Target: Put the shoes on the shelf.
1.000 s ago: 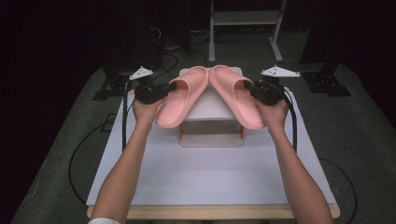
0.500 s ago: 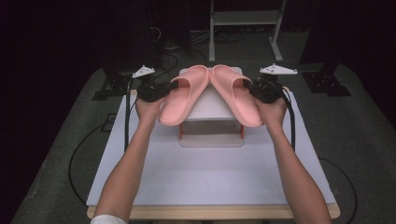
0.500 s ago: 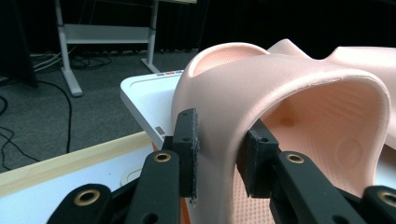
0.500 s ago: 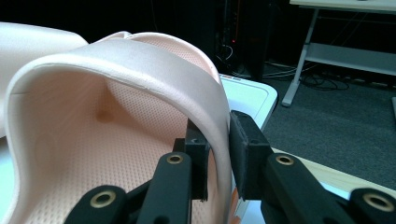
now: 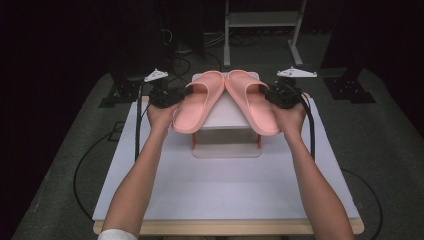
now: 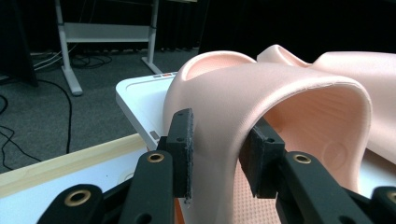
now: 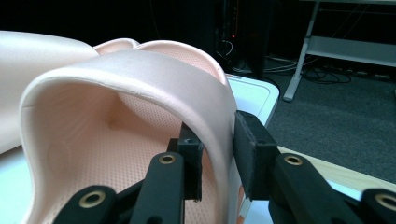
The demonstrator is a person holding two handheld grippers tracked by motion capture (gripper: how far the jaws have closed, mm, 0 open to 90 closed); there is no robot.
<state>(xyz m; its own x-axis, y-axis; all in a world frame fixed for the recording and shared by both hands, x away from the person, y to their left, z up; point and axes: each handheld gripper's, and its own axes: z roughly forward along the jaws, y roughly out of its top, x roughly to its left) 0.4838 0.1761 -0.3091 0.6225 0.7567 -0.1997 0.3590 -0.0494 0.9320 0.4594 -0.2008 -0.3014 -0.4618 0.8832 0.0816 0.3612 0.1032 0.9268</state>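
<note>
Pink rubber slides rest side by side on a white box (image 5: 227,135) that stands on the white tabletop (image 5: 225,195), toes meeting at the far end and heels fanned apart toward the person. One jaw of the left tool (image 5: 181,95) sits on either side of the left slide's (image 5: 197,102) strap; its jaws have just been opening, and the outer pad shows a sliver of gap. The right tool (image 5: 266,94) straddles the right slide's (image 5: 252,102) strap likewise, its jaws also easing apart.
</note>
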